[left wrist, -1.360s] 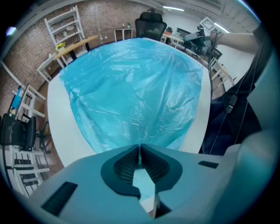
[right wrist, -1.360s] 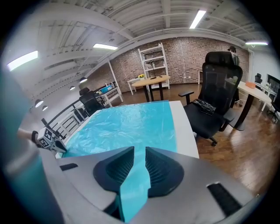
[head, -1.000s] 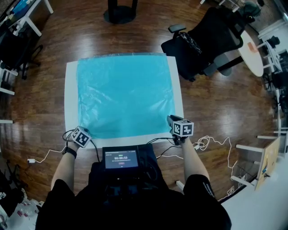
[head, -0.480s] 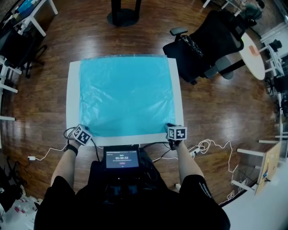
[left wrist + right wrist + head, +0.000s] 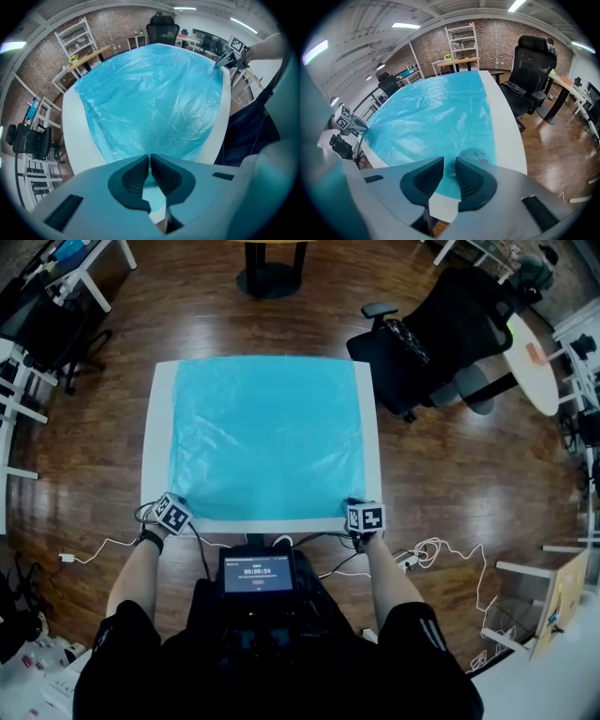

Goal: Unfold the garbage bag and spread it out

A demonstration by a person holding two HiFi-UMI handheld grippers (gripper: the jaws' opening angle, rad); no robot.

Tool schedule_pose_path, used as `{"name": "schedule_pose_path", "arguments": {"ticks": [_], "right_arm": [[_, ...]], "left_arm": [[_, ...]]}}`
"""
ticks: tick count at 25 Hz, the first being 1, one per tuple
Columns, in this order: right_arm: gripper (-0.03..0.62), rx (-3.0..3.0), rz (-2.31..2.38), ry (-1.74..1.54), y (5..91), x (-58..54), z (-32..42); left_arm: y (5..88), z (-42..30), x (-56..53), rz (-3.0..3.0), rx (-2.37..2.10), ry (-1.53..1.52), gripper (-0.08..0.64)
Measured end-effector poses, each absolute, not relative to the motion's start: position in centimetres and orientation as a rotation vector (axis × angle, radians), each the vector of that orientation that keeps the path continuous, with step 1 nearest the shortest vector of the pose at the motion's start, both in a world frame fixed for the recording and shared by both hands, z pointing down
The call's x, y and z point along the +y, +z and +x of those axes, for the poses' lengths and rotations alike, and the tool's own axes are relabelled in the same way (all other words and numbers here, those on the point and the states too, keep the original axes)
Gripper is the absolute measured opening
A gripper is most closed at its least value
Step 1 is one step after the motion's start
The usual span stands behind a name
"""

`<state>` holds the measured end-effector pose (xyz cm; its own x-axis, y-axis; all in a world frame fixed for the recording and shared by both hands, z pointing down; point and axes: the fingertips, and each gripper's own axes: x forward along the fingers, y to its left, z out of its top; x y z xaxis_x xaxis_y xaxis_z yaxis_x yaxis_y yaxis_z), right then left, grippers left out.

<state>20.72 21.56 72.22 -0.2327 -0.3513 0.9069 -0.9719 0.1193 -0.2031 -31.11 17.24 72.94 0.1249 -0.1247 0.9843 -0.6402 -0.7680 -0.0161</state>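
Observation:
A light blue garbage bag (image 5: pixel 267 437) lies spread flat over most of a white table (image 5: pixel 155 446). My left gripper (image 5: pixel 178 505) stands at the bag's near left corner, pointing straight down. In the left gripper view that gripper (image 5: pixel 150 161) is shut, with the thin edge of the bag (image 5: pixel 154 93) pinched between its pads. My right gripper (image 5: pixel 355 506) is at the near right corner. Its jaws (image 5: pixel 450 164) show a narrow gap, and a bunched fold of the bag (image 5: pixel 436 117) sits in it, puckered beside the right pad.
A black office chair (image 5: pixel 441 334) stands just beyond the table's far right corner. White cables (image 5: pixel 431 545) trail on the wood floor near my right arm. A screen unit (image 5: pixel 255 573) hangs at my chest. A round table base (image 5: pixel 272 277) sits past the far edge.
My right gripper has come down and toward me, from above the near right corner to the table's edge. The left gripper has stayed at its corner.

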Motion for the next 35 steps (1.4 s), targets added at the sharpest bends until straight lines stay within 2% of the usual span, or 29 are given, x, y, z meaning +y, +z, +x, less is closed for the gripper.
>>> {"name": "schedule_pose_path", "arguments": {"ticks": [35], "right_arm": [[0.107, -1.745, 1.308, 1.131, 72.2, 23.0, 20.7]], "left_arm": [[70.9, -32.5, 17.8, 2.014, -0.872, 1.610, 0.025]]}}
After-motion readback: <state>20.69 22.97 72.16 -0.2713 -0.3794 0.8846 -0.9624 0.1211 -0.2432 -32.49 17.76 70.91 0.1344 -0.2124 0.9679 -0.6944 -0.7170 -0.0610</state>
